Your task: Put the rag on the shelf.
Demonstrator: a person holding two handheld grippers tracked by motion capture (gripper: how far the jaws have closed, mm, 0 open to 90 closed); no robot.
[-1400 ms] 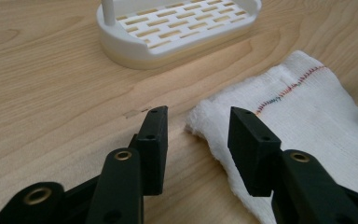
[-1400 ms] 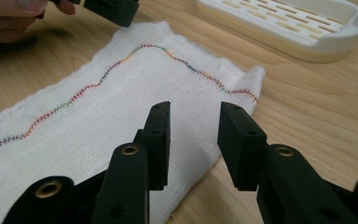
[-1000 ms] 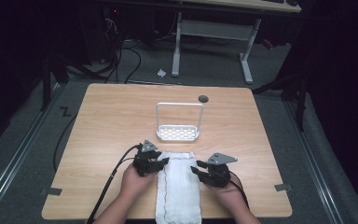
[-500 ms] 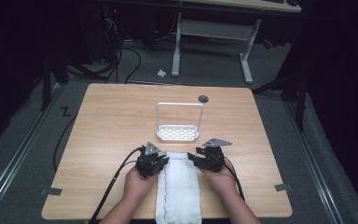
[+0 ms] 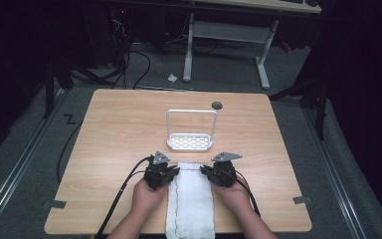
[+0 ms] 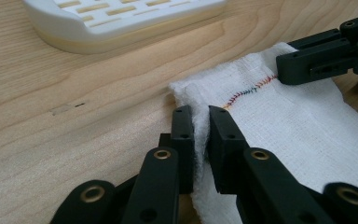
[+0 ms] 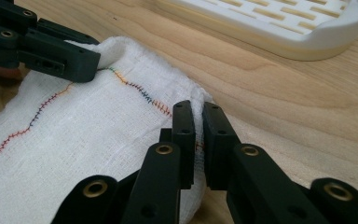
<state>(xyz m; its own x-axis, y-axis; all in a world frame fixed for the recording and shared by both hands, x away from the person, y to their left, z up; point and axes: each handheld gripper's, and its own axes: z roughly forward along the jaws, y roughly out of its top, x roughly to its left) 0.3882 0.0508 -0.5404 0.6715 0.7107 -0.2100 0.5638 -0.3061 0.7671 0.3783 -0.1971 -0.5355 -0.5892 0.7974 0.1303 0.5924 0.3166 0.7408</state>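
The white cloth [image 5: 190, 199] lies at the table's [image 5: 114, 129] six o'clock edge. The left gripper [image 5: 170, 174] and right gripper [image 5: 205, 172] are each clamped on a far corner. This looks like the start of a fold; next, lift both corners evenly, clear of the rack [image 5: 190, 142] at twelve o'clock.

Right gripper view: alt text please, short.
Right claw shut on the edge of a white cloth with multicoloured stitching, lying on a wooden table. The left claw grips the cloth's far corner; a white slotted tray sits beyond.
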